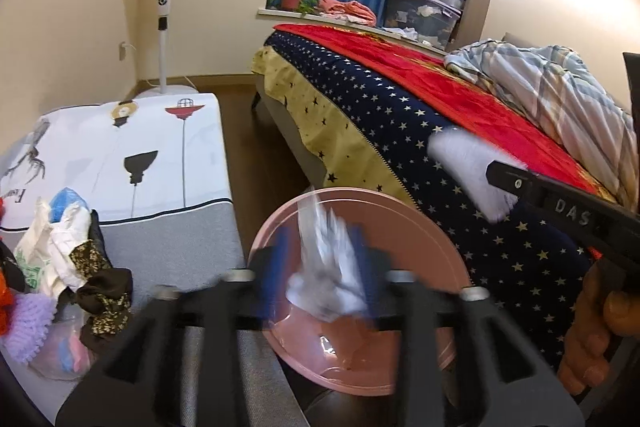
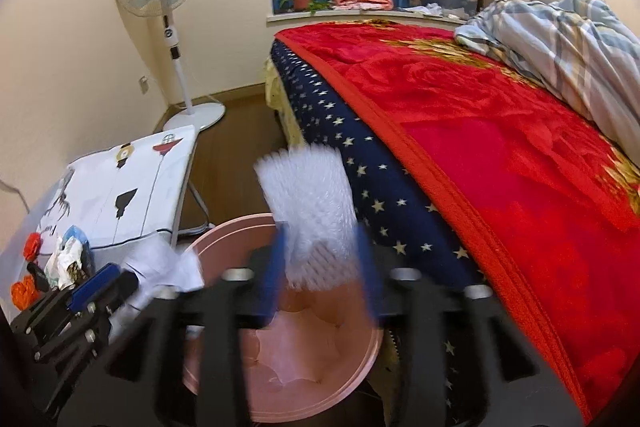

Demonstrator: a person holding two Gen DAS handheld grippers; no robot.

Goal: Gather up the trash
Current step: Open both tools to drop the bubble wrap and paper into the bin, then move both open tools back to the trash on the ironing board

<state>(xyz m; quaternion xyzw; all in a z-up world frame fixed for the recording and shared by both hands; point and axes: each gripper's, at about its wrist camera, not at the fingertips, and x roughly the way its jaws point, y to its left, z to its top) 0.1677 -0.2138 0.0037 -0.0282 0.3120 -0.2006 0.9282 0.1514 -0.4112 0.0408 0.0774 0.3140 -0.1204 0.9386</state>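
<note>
A bedroom: on my left a desk [image 1: 168, 227] with a printed cloth carries a heap of trash [image 1: 64, 247], the pink bin [image 1: 420, 223] stands on the floor in the middle, and the bed [image 1: 400, 115] runs off to the right

My left gripper [image 1: 324, 267] hangs over the bin, tilted down, its jaws part spread around a crumpled white wad [image 1: 332, 279]; the blur stops me telling whether the pads touch it. My right gripper [image 2: 322, 263] also tilts down over the bin, jaws spread with the white bubble wrap [image 2: 308, 195] loose between them

My worry: the wrap stands tall above the rim on the bed side, so it could tip and land on the floor, not in the bin. The wad could snag on a pad and come away with me when I pull back
</note>
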